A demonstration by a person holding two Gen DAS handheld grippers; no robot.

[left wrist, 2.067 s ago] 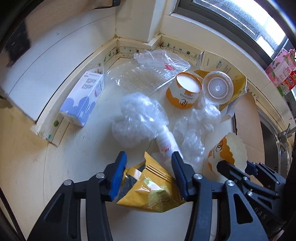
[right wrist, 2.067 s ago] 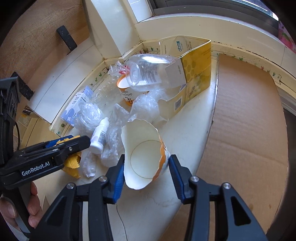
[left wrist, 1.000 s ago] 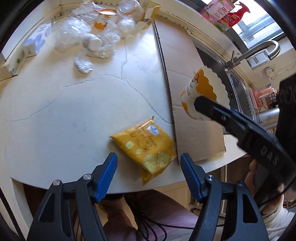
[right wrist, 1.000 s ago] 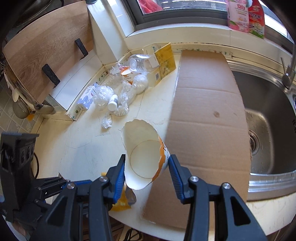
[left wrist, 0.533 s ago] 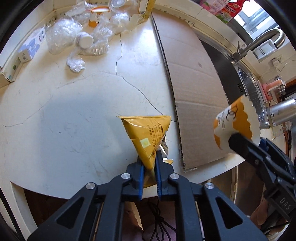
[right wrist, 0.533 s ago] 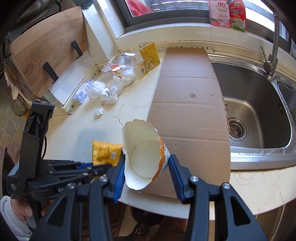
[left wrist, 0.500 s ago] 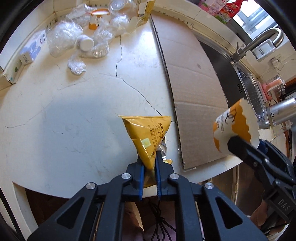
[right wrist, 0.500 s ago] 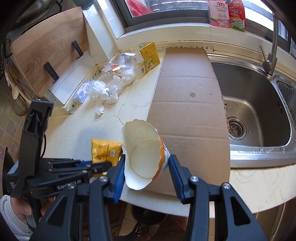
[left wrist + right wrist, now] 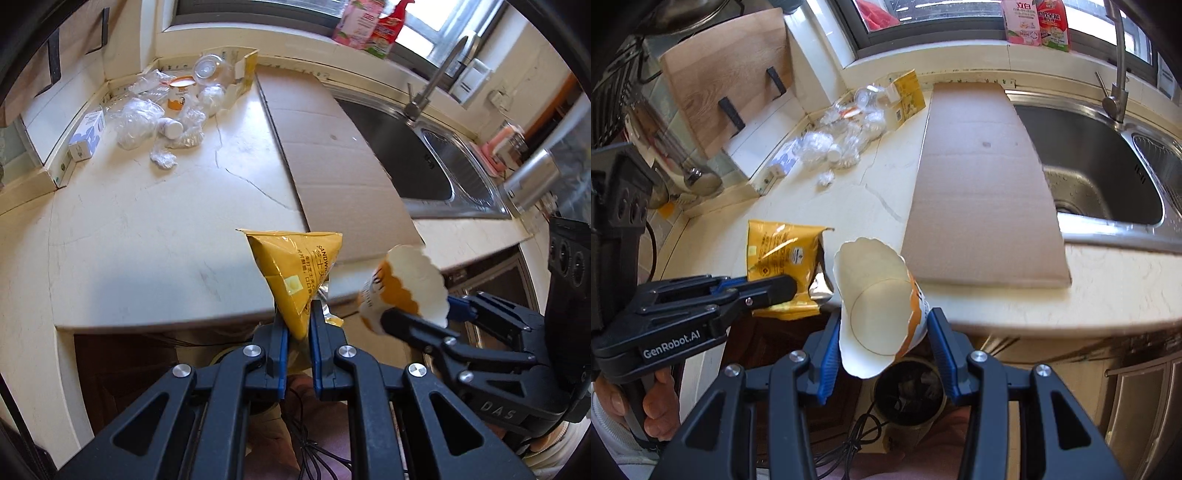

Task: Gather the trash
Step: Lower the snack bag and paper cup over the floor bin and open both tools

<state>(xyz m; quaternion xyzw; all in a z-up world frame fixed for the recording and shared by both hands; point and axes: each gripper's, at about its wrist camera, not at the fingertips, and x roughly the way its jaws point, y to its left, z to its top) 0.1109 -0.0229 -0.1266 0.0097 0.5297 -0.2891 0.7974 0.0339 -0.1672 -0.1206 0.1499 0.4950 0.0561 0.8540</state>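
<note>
In the right wrist view a dark round bin (image 9: 908, 387) sits on the floor at lower centre of the frame, directly below the right gripper (image 9: 882, 334), whose jaws are clamped on a scalloped paper cup (image 9: 877, 306) with its open mouth facing the camera. That is the relation the next move likely turns on: the cup hangs past the table (image 9: 1108, 288) edge and almost straight over the bin's mouth, so the right hand looks the nearer of the two for a drop.

The left gripper (image 9: 792, 284) comes in from the left of that frame, jaws closed on a yellow snack bag (image 9: 783, 254). The bag stands off to the left of the bin, with its long axis running up the frame, away from the jaws. In the left wrist view the same bag (image 9: 299, 273) rises from the pinched jaws at lower centre, and no bin can be made out below them there. More plastic wrappers (image 9: 155, 122) lie in the table's far corner, upper left.
</note>
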